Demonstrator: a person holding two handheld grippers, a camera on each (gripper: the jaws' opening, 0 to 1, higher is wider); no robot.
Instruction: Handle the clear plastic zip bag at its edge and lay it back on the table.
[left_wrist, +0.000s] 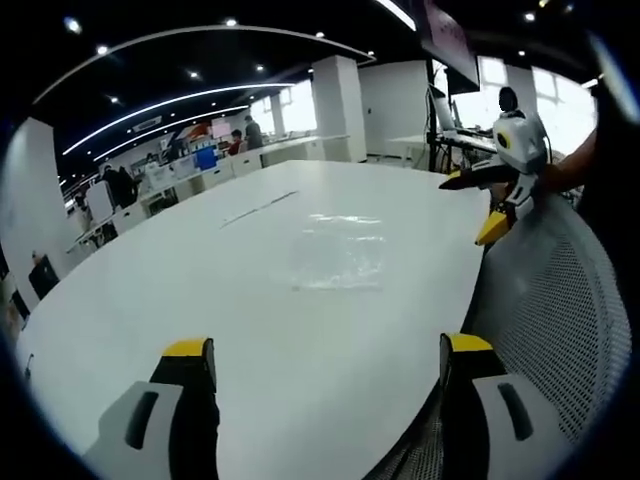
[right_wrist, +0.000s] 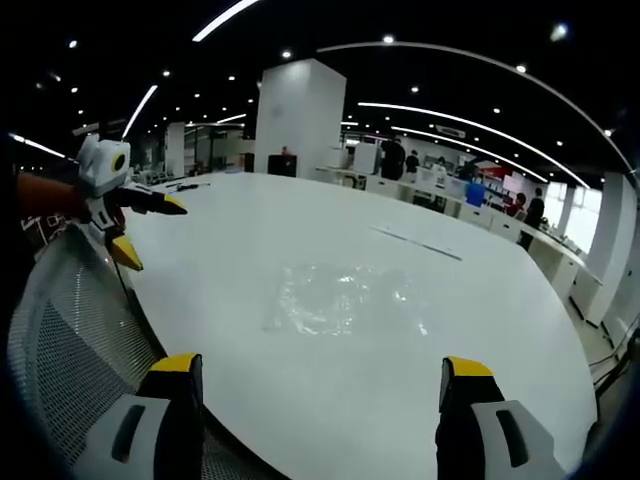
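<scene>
Your left hand-held gripper (left_wrist: 327, 352) and right hand-held gripper (right_wrist: 325, 368) both hover with jaws spread wide and empty above the white worktop (left_wrist: 200, 260), where the clear plastic zip bag (right_wrist: 340, 298) lies flat, beside a mesh chair back (left_wrist: 560, 320).

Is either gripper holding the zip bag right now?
No, the zip bag lies flat on the white table, apart from both open grippers.
</scene>
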